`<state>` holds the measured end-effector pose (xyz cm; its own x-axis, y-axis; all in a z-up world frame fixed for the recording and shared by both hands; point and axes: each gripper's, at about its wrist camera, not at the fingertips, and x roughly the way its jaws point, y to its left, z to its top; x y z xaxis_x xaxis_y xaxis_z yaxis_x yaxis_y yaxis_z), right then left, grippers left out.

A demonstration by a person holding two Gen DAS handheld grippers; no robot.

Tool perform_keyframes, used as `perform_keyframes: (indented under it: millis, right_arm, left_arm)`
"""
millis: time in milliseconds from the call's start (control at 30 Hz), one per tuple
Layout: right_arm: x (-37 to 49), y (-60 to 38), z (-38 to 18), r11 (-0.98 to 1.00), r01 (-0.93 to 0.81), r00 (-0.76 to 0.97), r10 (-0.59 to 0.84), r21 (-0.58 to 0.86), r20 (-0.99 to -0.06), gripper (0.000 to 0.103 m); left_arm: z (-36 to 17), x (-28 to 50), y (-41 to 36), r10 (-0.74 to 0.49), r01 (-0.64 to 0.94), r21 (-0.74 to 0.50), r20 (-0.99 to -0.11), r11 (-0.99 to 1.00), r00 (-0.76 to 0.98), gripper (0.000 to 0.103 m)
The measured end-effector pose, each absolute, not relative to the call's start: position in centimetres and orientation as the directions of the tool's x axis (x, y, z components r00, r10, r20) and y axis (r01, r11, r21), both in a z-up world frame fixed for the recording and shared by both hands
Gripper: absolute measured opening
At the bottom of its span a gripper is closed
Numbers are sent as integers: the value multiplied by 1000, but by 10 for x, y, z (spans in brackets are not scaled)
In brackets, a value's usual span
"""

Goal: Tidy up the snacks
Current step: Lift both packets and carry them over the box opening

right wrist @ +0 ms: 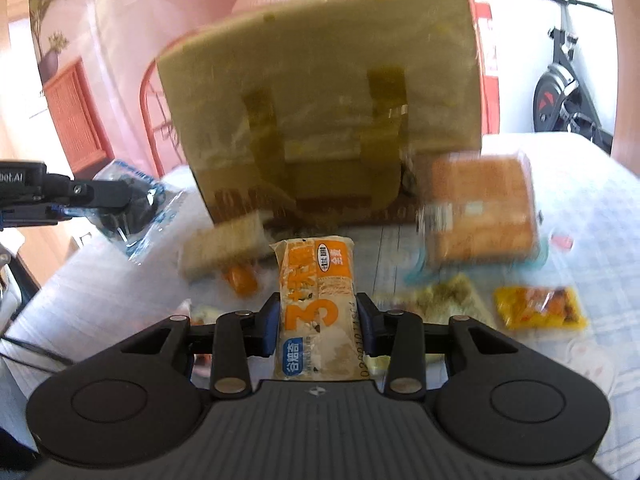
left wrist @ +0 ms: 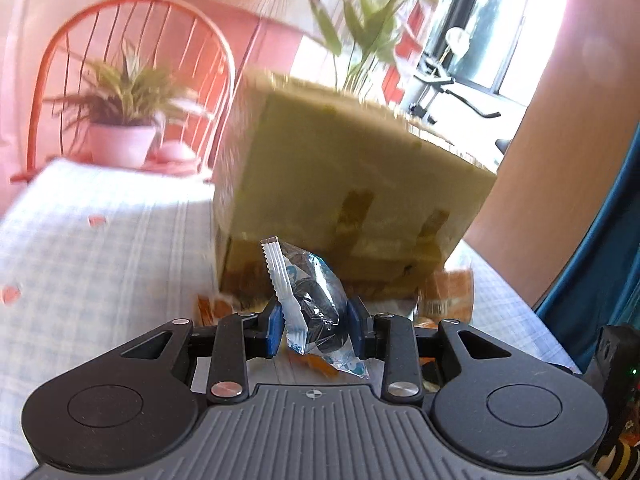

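Both my hands are loaded. My left gripper (left wrist: 316,326) is clamped on a clear, blue-printed packet (left wrist: 310,300) with something dark inside, its crimped end standing up above the pads and tilted a little. My right gripper (right wrist: 318,326) is squeezed on an orange-and-white snack bar packet (right wrist: 318,308), whose long axis runs straight ahead along my fingers, the far end pointing at the cardboard box (right wrist: 320,108). What matters for the next move is that the box stands directly ahead of both grippers on the checked tablecloth (left wrist: 100,240), and I see only its taped side wall; its opening is out of view, so I judge each packet must go up and over the rim rather than forward. From the right wrist view my left gripper (right wrist: 100,196) sits off to the left near the box's corner, and I cannot tell which hand is closer. Loose snacks lie between me and the box: a large orange packet (right wrist: 480,212) to the right of it, a small yellow packet (right wrist: 540,306) nearer me, others blurred.
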<state>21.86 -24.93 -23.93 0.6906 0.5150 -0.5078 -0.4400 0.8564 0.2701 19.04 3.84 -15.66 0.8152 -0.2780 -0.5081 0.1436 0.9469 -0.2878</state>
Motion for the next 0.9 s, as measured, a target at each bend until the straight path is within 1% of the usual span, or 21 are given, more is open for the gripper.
perform_keyframes:
  millis: [133, 300, 433, 600, 733, 900]
  right_arm:
    - [222, -257, -213, 852, -435, 723, 523, 291, -452, 40]
    - [226, -257, -171, 854, -462, 774, 520, 240, -361, 40]
    - [234, -257, -135, 849, -482, 799, 528, 218, -290, 40]
    - [256, -252, -91, 849, -500, 819, 527, 169, -226, 40]
    - [285, -251, -62, 860, -481, 839, 508, 168, -197, 40]
    - [331, -250, -43, 893, -406, 870, 443, 196, -216, 40]
  left_arm:
    - [-127, 192, 43, -324, 218, -273, -447, 937, 834, 35]
    - [-85, 199, 35, -365, 301, -220, -377, 928, 851, 35]
    - [-55, 214, 30, -371, 314, -211, -335, 926, 866, 35]
    - [-25, 237, 23, -382, 335, -199, -292, 921, 877, 35]
    - [-10, 265, 16, -377, 334, -187, -294, 924, 878, 35]
    - [-9, 316, 6, -392, 333, -217, -351, 918, 851, 35]
